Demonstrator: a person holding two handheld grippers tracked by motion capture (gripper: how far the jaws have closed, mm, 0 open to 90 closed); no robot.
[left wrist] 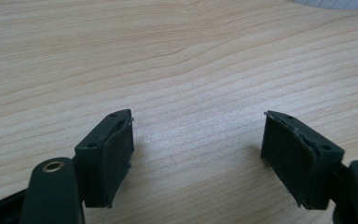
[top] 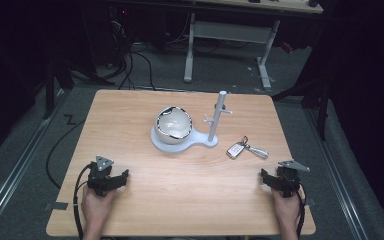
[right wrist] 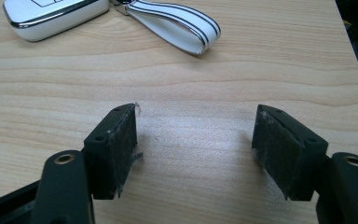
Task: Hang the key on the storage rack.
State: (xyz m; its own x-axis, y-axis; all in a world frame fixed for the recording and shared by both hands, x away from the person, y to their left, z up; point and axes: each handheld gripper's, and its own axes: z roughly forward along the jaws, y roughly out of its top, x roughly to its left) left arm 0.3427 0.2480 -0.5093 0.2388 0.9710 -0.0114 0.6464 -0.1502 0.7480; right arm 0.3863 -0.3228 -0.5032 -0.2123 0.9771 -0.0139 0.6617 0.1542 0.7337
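Note:
A white car key fob [top: 236, 150] with a white striped strap [top: 258, 151] lies on the wooden table [top: 180, 200], right of centre. In the right gripper view the fob [right wrist: 51, 16] and its strap [right wrist: 177, 25] lie just beyond the jaws. A white stand [top: 215, 117] with a post and small pegs rises from a flat base that also bears a white bowl [top: 173, 125]. My left gripper [top: 109, 181] rests open near the front left, with bare wood between its jaws [left wrist: 198, 135]. My right gripper [top: 279, 181] rests open near the front right, holding nothing [right wrist: 196, 128].
The table's right edge [right wrist: 349, 51] runs close to my right gripper. Beyond the table stand a white desk frame [top: 230, 35], cables on the grey floor [top: 135, 60] and dark stands at both sides.

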